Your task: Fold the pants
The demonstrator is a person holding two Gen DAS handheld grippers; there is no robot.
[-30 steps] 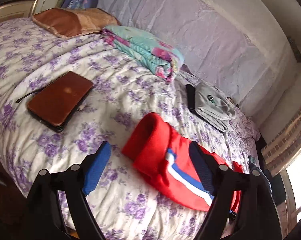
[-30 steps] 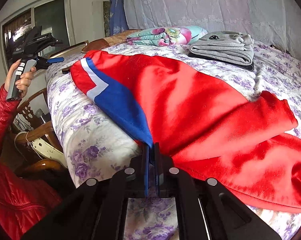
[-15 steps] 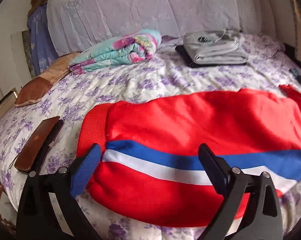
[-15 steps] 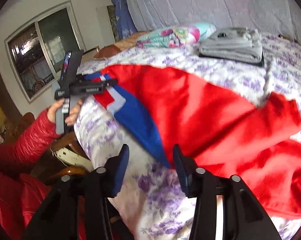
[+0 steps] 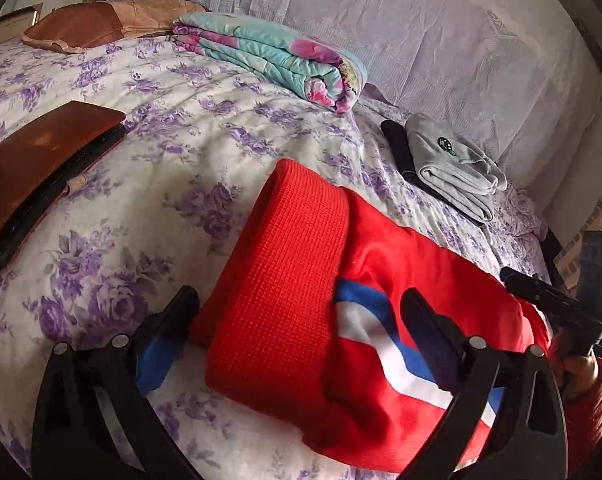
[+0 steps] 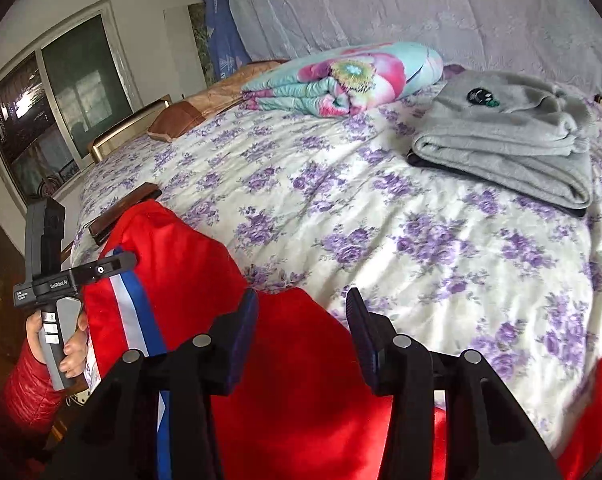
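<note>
Red pants (image 5: 341, 300) with a blue and white side stripe lie along the near edge of the bed, ribbed waistband (image 5: 285, 276) toward the left. My left gripper (image 5: 297, 312) is open, its fingers on either side of the waistband end. In the right wrist view the pants (image 6: 205, 288) lie bunched at the bed edge. My right gripper (image 6: 303, 320) is open just above the red cloth. The left gripper shows there (image 6: 113, 266), and the right one shows in the left wrist view (image 5: 557, 304).
The bed has a purple floral cover (image 5: 173, 168). On it lie a brown case (image 5: 41, 164), a folded floral quilt (image 5: 277, 56), a brown pillow (image 5: 101, 20) and folded grey clothes (image 6: 513, 136). A window (image 6: 41, 108) and a chair stand at left.
My right gripper has opened, let go of the pants' edge and swung toward the bed's middle. My left gripper has come close over the waistband end.
</note>
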